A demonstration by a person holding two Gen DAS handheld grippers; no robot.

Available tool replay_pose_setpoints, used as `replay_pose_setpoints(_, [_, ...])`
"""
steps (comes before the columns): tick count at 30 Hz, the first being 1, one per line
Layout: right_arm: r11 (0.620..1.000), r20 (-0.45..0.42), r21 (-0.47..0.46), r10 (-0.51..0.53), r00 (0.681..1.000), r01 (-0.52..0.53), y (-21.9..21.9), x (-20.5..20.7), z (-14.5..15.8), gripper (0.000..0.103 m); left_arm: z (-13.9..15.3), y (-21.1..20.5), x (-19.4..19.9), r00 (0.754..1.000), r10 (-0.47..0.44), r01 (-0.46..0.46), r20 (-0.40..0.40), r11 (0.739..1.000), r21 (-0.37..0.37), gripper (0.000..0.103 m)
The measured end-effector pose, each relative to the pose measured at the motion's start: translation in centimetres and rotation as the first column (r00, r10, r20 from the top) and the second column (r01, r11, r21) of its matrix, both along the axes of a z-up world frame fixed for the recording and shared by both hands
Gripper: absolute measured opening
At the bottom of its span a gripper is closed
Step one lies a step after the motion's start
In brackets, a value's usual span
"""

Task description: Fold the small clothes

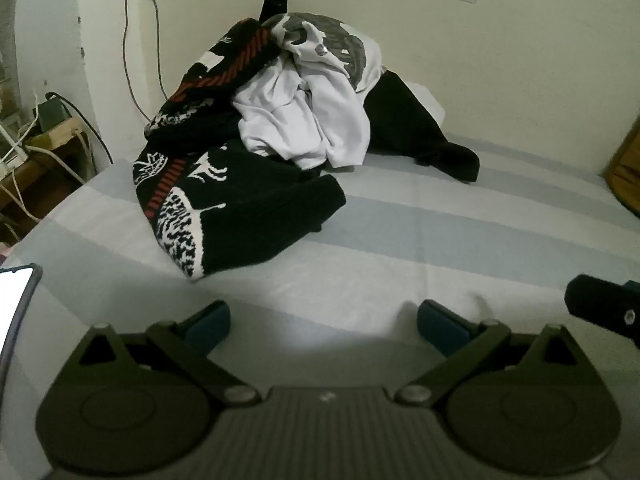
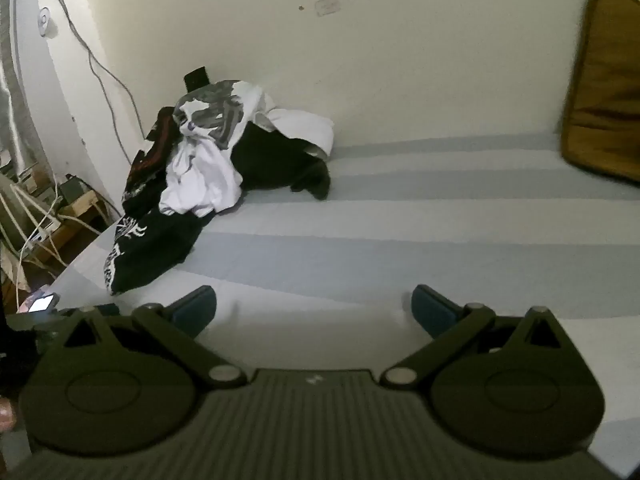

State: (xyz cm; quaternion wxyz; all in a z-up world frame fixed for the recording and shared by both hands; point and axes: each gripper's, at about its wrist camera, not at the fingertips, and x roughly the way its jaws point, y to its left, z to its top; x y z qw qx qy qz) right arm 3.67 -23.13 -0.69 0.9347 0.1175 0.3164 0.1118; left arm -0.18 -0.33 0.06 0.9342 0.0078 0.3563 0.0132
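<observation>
Left wrist view: left gripper [image 1: 323, 322] low over the striped bed sheet [image 1: 440, 232], jaws spread wide, nothing between the blue pads [image 1: 212, 322]. Ahead, a heap of clothes [image 1: 288, 120] on the bed, pushed against the wall [image 1: 480, 60], well apart from the jaws. Nearest in the heap, a black patterned sweater [image 1: 240, 200] with white and red motifs, long axis running from the near front up and back toward the wall, near end pointing at the camera, slightly left. On top, a crumpled white garment [image 1: 304, 120] with a grey print. Behind and to the right, a black garment [image 1: 420, 132], stretched to the right along the sheet. At the left edge, a lit phone screen [image 1: 16, 300]. At the right edge, the tip of the right gripper [image 1: 600, 308]. Cables [image 1: 136, 40] hanging on the wall at the left.

Right wrist view: right gripper [image 2: 314, 308] also above the sheet, jaws wide, empty. Same heap far to the left, near the bed corner; sweater lying at the front left, black garment pointing right. Brown cushion [image 2: 604, 88] leaning upright at the far right. Phone small at the left edge.
</observation>
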Motion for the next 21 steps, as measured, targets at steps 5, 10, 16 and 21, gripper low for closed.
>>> replay_pose_setpoints(5, [1.000,-0.001,0.006,-0.004,1.000,0.004,-0.15,-0.09,-0.09,0.103,0.03,-0.03,-0.01,1.000,0.005,-0.005,0.001,1.000,0.001,0.103])
replay_pose_setpoints(10, [1.000,0.001,-0.003,0.011,1.000,-0.011,0.11,-0.26,-0.10,0.103,0.06,-0.05,-0.10,1.000,0.008,-0.008,0.005,1.000,0.004,0.103])
replay_pose_setpoints(16, [1.000,0.001,-0.005,0.016,1.000,-0.016,0.31,-0.24,0.05,0.103,0.22,0.14,-0.39,0.999,0.034,-0.034,0.024,0.999,0.011,0.103])
replay_pose_setpoints(21, [1.000,0.006,-0.007,0.024,1.000,-0.024,0.30,-0.26,0.06,0.103,0.49,0.55,-0.60,0.996,0.067,-0.067,0.051,0.998,0.002,0.103])
